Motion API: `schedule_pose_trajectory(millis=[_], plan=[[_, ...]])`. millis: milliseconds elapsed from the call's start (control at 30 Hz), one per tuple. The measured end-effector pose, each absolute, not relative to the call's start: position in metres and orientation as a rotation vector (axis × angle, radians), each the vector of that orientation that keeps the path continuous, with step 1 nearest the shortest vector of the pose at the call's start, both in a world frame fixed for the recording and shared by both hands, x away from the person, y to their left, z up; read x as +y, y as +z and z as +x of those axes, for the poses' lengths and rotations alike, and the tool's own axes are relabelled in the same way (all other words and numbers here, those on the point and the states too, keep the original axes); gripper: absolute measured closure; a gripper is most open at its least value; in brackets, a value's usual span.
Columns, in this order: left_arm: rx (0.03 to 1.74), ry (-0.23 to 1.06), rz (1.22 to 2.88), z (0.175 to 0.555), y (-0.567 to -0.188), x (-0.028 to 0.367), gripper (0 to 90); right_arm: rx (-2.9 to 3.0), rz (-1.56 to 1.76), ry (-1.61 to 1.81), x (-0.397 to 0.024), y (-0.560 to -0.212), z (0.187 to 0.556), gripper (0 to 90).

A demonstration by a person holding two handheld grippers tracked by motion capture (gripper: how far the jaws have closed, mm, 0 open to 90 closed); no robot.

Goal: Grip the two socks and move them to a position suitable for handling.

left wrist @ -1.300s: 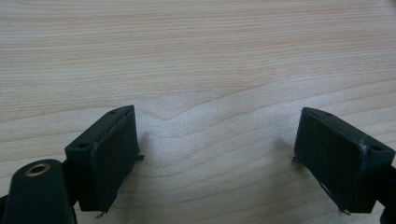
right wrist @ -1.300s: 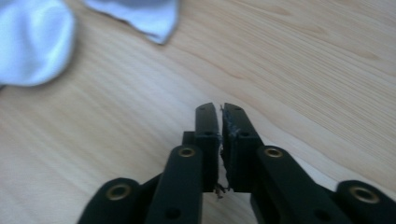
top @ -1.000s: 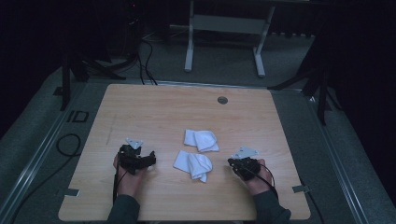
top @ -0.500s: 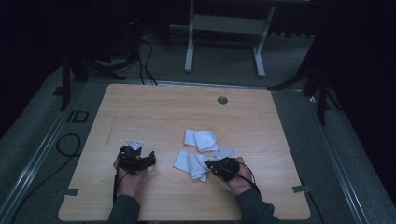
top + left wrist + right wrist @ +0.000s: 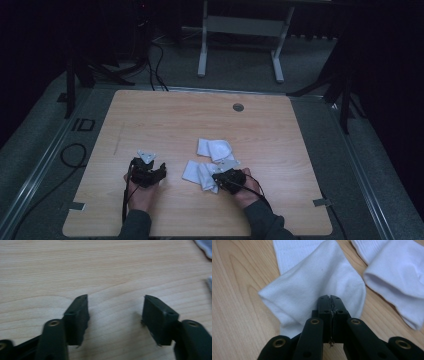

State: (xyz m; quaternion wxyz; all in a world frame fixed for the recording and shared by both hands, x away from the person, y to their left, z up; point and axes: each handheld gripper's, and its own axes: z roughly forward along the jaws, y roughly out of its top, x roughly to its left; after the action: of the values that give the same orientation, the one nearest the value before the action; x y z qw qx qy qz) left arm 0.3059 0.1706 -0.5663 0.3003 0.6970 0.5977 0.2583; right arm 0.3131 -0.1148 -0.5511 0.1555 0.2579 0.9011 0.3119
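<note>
**benchwatcher:** Quick look at your setup. Your right gripper is down on the near white sock, which lies roughly mid-table, a bit toward your side. In the right gripper view the two black jaws are pressed flat together with no gap at all, and the sock spreads out right in front of the tips. Some cloth may be caught at the tips, but honestly I can't tell from here whether you're pinching the fabric or only resting on top of it.

**sockfolder22:** And the other one?

**benchwatcher:** The second white sock lies just behind the first, touching or overlapping it at one corner. In the right gripper view it sits off to the right, folded over with a thick rounded edge.

**sockfolder22:** What's your left hand doing?

**benchwatcher:** Your left gripper sits well apart from the socks, over bare wooden table. Its jaws have just been closing in, but in the left gripper view they stand spread with plain wood grain between them, nothing held. A sliver of white cloth peeks in at that view's right edge.

**sockfolder22:** Any bin or basket?

**benchwatcher:** Both socks lie loose on the tabletop. There's a small round grommet near the far edge.
</note>
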Motion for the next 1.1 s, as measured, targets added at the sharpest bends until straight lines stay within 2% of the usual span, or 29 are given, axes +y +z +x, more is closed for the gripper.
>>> schedule_pose_trajectory(millis=[233,367,600,767,900,1100], plan=[[1.557,0.662,1.877,0.304,-0.565,0.170,49.6,2.598,0.672,0.886,-0.104,-0.551,0.316,88.7],[1.536,0.633,1.902,0.303,-0.562,0.168,60.7,2.605,0.647,0.888,-0.099,-0.551,0.316,88.7],[1.389,0.644,1.922,0.295,-0.551,0.155,73.6,2.613,0.610,0.883,-0.091,-0.551,0.315,88.7],[1.296,0.572,1.945,0.292,-0.550,0.142,82.8,2.625,0.576,0.894,-0.086,-0.552,0.314,89.2],[1.269,0.537,1.968,0.292,-0.552,0.136,88.3,2.632,0.550,0.899,-0.083,-0.552,0.316,89.7],[1.212,0.525,2.043,0.292,-0.557,0.124,88.8,2.639,0.532,0.934,-0.083,-0.555,0.320,89.8]])
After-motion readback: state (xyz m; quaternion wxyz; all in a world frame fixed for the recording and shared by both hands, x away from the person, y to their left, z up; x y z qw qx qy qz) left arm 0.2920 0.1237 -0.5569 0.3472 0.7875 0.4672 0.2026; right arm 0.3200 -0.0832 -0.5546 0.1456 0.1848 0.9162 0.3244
